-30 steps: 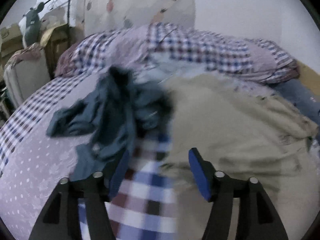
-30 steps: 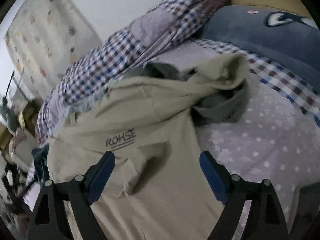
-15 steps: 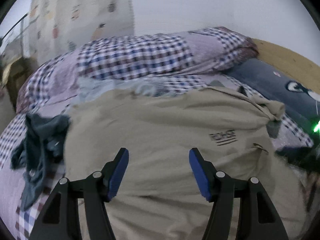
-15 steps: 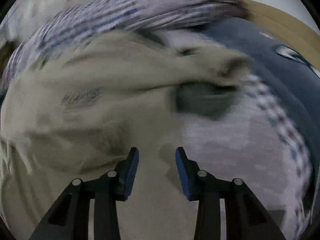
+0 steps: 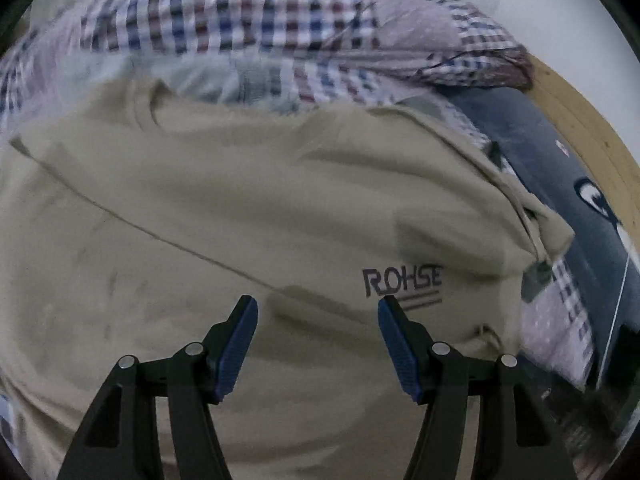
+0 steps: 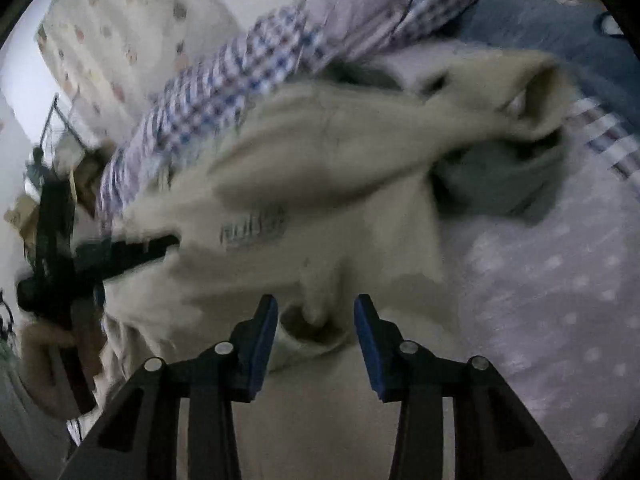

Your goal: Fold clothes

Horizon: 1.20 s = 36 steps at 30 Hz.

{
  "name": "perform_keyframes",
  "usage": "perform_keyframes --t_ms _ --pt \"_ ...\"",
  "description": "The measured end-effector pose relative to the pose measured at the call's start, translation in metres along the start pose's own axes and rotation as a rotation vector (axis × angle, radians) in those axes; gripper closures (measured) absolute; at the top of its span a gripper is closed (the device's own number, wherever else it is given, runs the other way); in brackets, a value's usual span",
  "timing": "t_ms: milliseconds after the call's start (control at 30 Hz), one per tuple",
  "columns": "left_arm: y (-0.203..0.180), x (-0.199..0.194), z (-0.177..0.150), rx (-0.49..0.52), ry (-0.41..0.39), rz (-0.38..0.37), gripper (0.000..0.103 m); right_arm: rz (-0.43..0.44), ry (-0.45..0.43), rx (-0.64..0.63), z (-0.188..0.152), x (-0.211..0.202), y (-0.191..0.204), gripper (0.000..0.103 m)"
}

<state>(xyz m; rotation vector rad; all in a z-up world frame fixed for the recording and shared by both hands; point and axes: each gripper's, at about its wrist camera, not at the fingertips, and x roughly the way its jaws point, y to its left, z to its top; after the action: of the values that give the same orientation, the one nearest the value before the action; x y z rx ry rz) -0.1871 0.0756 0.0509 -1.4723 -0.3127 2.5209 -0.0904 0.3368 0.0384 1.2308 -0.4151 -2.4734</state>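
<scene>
a big beige shirt [image 5: 248, 216] lies spread on the bed [image 6: 560, 300], with the word "rohse" [image 5: 402, 282] on its front. it is not folded yet, so this looks like the start.

the left gripper [image 5: 318, 340] hangs over the middle of the shirt with its jaws wide apart and nothing in them. the right gripper [image 6: 316, 338] is low at a bunched edge of the shirt. its jaws are partly apart, with a lump of cloth between them, but they do not pinch it yet.

to do this well, each gripper should grab one thin edge, not a fat lump, then pull the shirt flat before folding. the sleeve [image 6: 520, 92] looks crumpled over a grey cloth [image 6: 500, 184], so it may drag that along.

there are no boxes or baskets that i can make out.
</scene>
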Motion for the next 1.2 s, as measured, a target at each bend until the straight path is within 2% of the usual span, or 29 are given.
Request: perform_keyframes --t_ms 67,100,133,167,200,333,400,467,533,567,633,700,767,867,1000,1100,1200 --pt "-0.004 0.013 0.006 -0.005 0.046 0.003 0.056 -0.026 0.025 -0.033 -0.003 0.013 0.009 0.063" --pt "-0.006 0.019 0.009 -0.008 0.063 0.021 0.072 -0.043 0.034 -0.043 -0.003 0.018 0.011 0.086" --pt "-0.006 0.023 0.011 -0.016 0.073 0.042 0.091 -0.066 0.047 -0.04 -0.002 0.019 0.01 0.099" --pt "-0.005 0.026 0.013 -0.029 0.077 0.06 0.1 -0.088 0.059 -0.037 -0.001 0.02 0.01 0.099" --pt "-0.002 0.027 0.015 -0.049 0.066 0.071 0.103 -0.084 0.057 -0.024 0.002 0.016 0.005 0.099" --pt "0.008 0.012 0.021 -0.109 -0.024 0.106 0.103 -0.049 0.042 0.054 0.013 -0.022 -0.023 0.097" --pt "0.008 0.005 0.023 -0.097 -0.043 0.126 0.103 -0.033 0.082 0.021 0.008 -0.036 -0.026 0.093" --pt "0.006 0.001 0.024 -0.055 -0.054 0.157 0.103 -0.075 0.092 0.002 0.004 -0.042 -0.028 0.092" --pt "0.001 -0.001 0.023 0.001 -0.062 0.182 0.095 -0.116 0.102 -0.017 0.0 -0.048 -0.03 0.091" --pt "-0.002 -0.001 0.021 0.035 -0.065 0.192 0.091 -0.136 0.105 -0.024 -0.002 -0.051 -0.032 0.087" --pt "-0.011 0.0 0.017 0.089 -0.079 0.2 0.054 -0.14 0.069 0.035 -0.001 -0.056 -0.042 0.067" --pt "-0.023 0.002 0.011 0.138 -0.112 0.191 0.04 -0.143 0.03 0.096 0.0 -0.06 -0.052 0.058" --pt "-0.043 0.002 0.009 0.181 -0.132 0.165 0.04 -0.143 -0.006 0.158 0.002 -0.063 -0.061 0.057" --pt "-0.078 0.001 0.007 0.249 -0.159 0.116 0.04 -0.132 -0.107 0.297 0.003 -0.079 -0.081 0.051" --pt "-0.137 -0.003 0.004 0.359 -0.215 0.055 0.03 -0.118 -0.249 0.478 0.002 -0.104 -0.114 0.042" --pt "-0.185 -0.009 -0.001 0.455 -0.263 0.011 0.025 -0.12 -0.285 0.548 0.0 -0.117 -0.134 0.041" --pt "-0.232 -0.005 -0.007 0.573 -0.285 -0.009 0.025 -0.121 -0.312 0.6 -0.003 -0.129 -0.149 0.04"
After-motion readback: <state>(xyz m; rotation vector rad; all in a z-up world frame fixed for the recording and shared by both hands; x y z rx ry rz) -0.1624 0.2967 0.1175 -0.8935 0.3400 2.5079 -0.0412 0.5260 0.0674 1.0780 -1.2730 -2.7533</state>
